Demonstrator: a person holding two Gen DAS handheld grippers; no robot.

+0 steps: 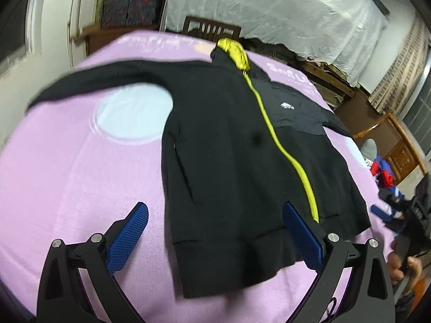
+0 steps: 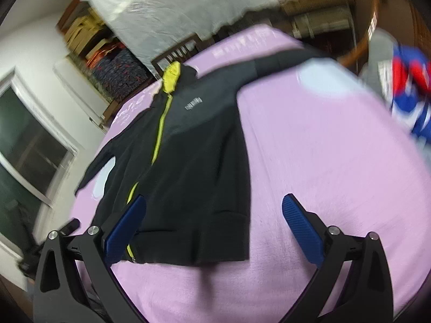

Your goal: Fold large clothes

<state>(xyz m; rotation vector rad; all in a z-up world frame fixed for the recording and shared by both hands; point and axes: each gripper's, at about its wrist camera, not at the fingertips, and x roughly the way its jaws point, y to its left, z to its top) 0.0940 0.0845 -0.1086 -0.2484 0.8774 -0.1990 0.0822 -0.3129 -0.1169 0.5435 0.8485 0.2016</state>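
My left tongs (image 1: 215, 238) and right tongs (image 2: 214, 232) hang spread wide over the black zip-up jacket with yellow zipper (image 1: 229, 145); it lies flat on the lilac bedsheet (image 1: 80, 167).

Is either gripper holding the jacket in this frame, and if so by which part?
Nothing is held. The left gripper and right gripper are both open above the hem of the black jacket, which lies flat on the pink blanket.
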